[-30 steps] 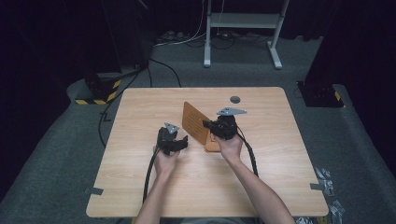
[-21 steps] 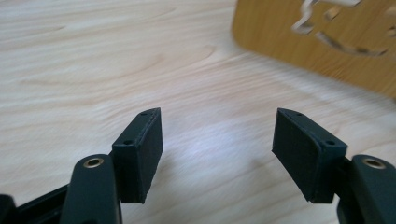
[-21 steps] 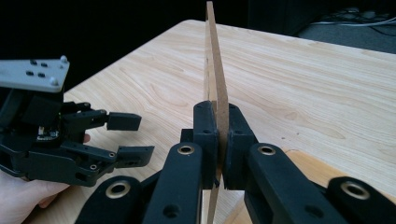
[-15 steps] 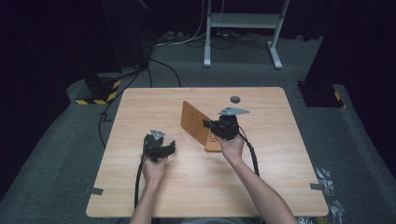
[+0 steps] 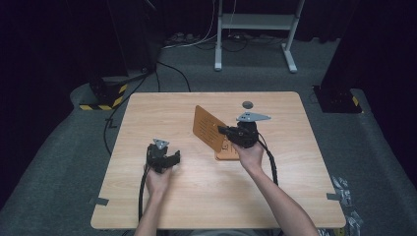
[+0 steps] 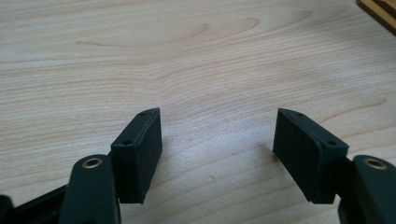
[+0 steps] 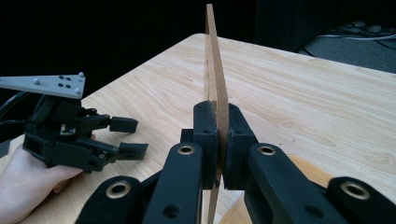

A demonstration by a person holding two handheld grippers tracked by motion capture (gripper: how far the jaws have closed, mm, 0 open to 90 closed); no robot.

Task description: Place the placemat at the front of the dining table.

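Observation:
A thin brown wooden panel [image 5: 209, 128] with small holes stands tilted on edge near the table's middle, and my right gripper [image 5: 222, 131] is shut on its lower right edge. In the right gripper view the panel [image 7: 212, 56] rises edge-on between the closed jaws of the right gripper [image 7: 218, 108]. A second flat wooden piece [image 5: 228, 153] lies on the table under that hand. My left gripper [image 5: 175, 157] hovers low over bare table to the left, open, with nothing between its fingers [image 6: 140, 149]. It appears in the right gripper view too, the left gripper [image 7: 128, 135] open.
A small dark disc [image 5: 247, 104] lies near the table's far edge. The wooden table [image 5: 147, 118] has bare room at left and front. A corner of the flat wooden piece [image 6: 378, 9] shows at the top right of the left gripper view. Cables trail toward the person.
My left gripper has moved left and toward the person, away from the panel. The right gripper has kept its hold on the panel, nearly still.

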